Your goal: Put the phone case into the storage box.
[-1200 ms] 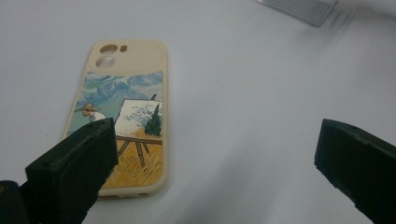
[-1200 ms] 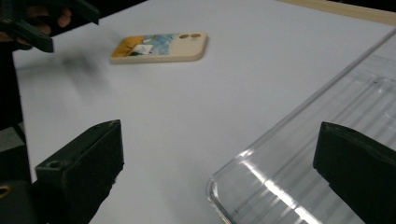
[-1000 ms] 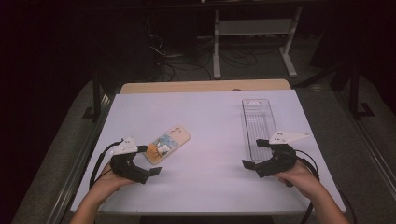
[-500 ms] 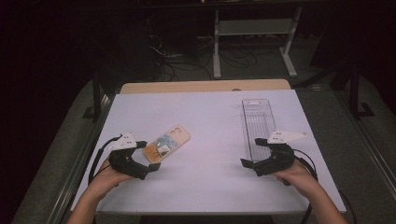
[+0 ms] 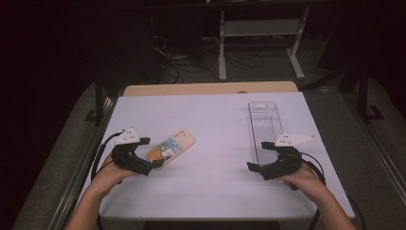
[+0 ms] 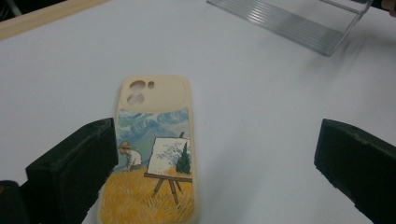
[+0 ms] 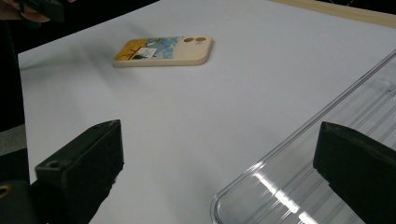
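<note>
- Your left gripper (image 5: 152, 154) is the nearer one to the phone case (image 5: 171, 147): in the high view the case lies at lower left of centre on the white counter (image 5: 215, 124), its near end just at the gripper's tips.
- In the left gripper view the phone case (image 6: 154, 149) runs lengthwise away from the jaws, camera cut-outs at the far end and the painted easel at the near end; it sits left of centre, hard against the left jaw, with bare counter between it and the right jaw.
- The left jaws stand wide apart and hold nothing. To straddle the case you would likely need to shift the gripper toward its own left.
- Your right gripper (image 5: 257, 156) is also wide apart and empty, at the near end of the clear plastic tray (image 5: 264, 125) in the right half of the high view, well apart from the case.
- Against the frame half a second back, the left gripper has crept closer to the case; case and tray lie as they did.
</note>
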Demonstrator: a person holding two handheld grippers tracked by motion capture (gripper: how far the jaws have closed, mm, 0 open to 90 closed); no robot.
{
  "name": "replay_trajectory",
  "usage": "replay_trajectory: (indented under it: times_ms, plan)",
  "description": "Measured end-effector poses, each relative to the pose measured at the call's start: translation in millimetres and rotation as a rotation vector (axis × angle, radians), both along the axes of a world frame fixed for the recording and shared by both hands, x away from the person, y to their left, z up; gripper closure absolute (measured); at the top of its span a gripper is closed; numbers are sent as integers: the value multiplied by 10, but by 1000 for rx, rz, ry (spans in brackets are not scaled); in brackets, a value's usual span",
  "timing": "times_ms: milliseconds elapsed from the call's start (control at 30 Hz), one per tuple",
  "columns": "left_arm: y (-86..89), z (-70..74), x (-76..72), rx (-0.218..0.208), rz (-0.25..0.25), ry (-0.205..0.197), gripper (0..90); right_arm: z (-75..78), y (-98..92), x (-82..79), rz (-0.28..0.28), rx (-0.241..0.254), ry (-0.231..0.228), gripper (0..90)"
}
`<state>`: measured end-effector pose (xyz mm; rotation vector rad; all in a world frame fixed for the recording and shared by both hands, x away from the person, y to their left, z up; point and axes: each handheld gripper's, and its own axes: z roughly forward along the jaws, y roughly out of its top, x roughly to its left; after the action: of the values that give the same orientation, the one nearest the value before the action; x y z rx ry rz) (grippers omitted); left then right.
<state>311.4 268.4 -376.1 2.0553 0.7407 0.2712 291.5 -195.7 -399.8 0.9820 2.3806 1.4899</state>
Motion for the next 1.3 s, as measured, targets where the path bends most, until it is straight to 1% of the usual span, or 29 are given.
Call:
replay_trajectory:
  times_ms: [167,267,300,400,433,500,600,633,733,767,833,933,967,1200,1300]
  plan:
    - [13,39,65,1,10,-1,0,0,-1,2,4,1,1,13]
    - [18,51,101,-5,25,9,0,2,1,1,6,-1,-1,13]
    - [24,56,117,2,21,8,0,1,1,1,7,-2,-3,13]
    - [18,59,152,-1,25,8,0,-1,2,5,5,4,-1,13]
    - [9,58,161,-7,29,5,0,-1,4,6,6,2,-6,13]
    - [0,63,186,-6,32,8,0,-1,3,5,7,-2,-9,13]
    - [-12,82,225,-10,38,2,0,1,-1,3,8,2,-2,11]
    - [-11,94,240,-4,36,0,0,0,0,4,8,8,2,11]
    - [-15,134,279,-12,39,-11,0,0,-2,7,8,8,1,11]
    - [-8,154,294,-4,33,-22,0,0,-2,7,8,8,1,11]
    - [-17,173,319,-31,41,-27,0,0,0,3,11,8,6,11]
    - [-19,196,370,-37,48,-30,0,1,-6,11,10,8,1,11]
    - [-20,201,391,-31,43,-35,0,3,-4,9,9,8,6,11]
    - [-78,197,524,-48,60,-37,0,4,-3,4,6,8,11,11]
    - [-103,184,571,-40,66,-45,0,4,-1,2,5,14,14,11]
